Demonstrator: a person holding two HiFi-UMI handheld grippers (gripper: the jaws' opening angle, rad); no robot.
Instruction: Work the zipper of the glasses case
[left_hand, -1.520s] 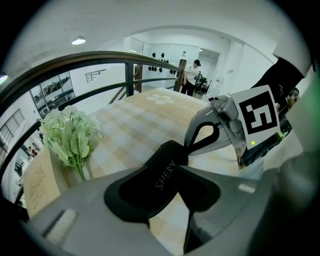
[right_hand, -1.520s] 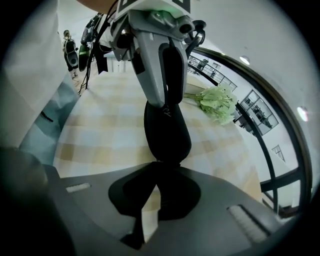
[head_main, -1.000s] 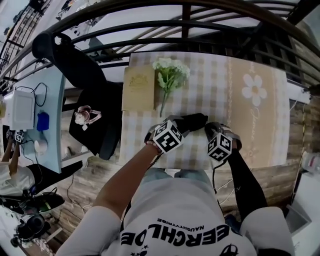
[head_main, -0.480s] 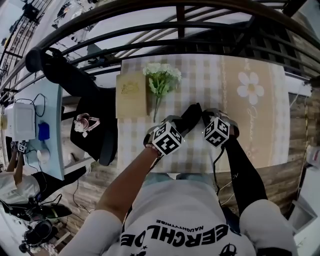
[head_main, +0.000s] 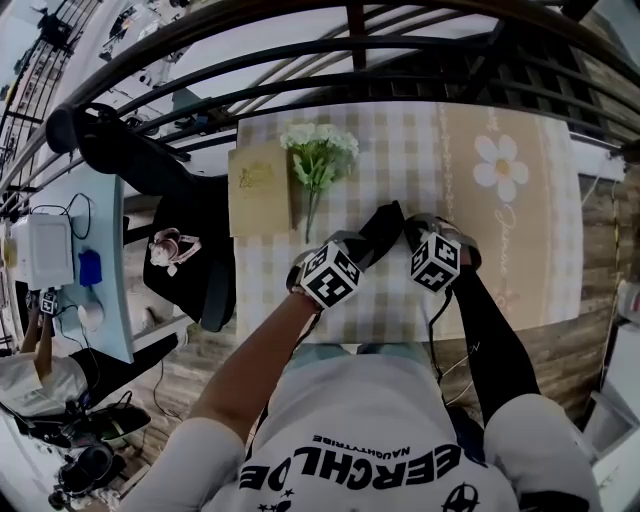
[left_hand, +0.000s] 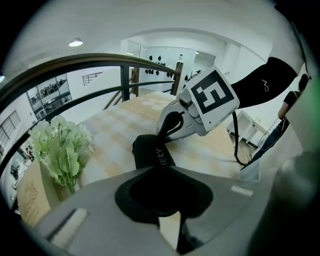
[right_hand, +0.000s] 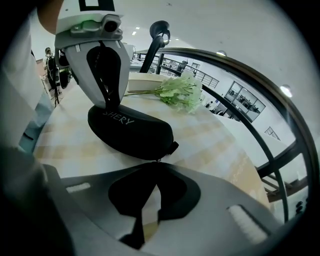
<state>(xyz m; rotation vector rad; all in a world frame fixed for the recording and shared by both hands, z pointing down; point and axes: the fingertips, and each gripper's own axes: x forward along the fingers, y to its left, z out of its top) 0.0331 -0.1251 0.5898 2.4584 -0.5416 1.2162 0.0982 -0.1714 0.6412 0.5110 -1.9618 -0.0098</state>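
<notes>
A black glasses case (head_main: 381, 227) lies slantwise on the checked tablecloth (head_main: 400, 140), between my two grippers. My left gripper (head_main: 362, 250) is shut on the case's near end; in the left gripper view the case (left_hand: 150, 152) runs out from between the jaws. My right gripper (head_main: 413, 233) is shut at the case's other end. In the right gripper view its tips (right_hand: 156, 167) meet at the small zipper pull (right_hand: 159, 160) on the edge of the case (right_hand: 131, 132). The left gripper's fingers (right_hand: 105, 75) stand over the far end.
White flowers (head_main: 318, 150) and a tan book (head_main: 258, 188) lie at the back left of the table. A beige runner with a flower print (head_main: 505, 170) covers the right side. Black railing (head_main: 350, 60) runs behind the table, and a black chair (head_main: 185, 200) stands on the left.
The right gripper has moved left, closer to the left one. The case has swung from lying across the table to pointing slantwise away. The left gripper has kept its hold.
</notes>
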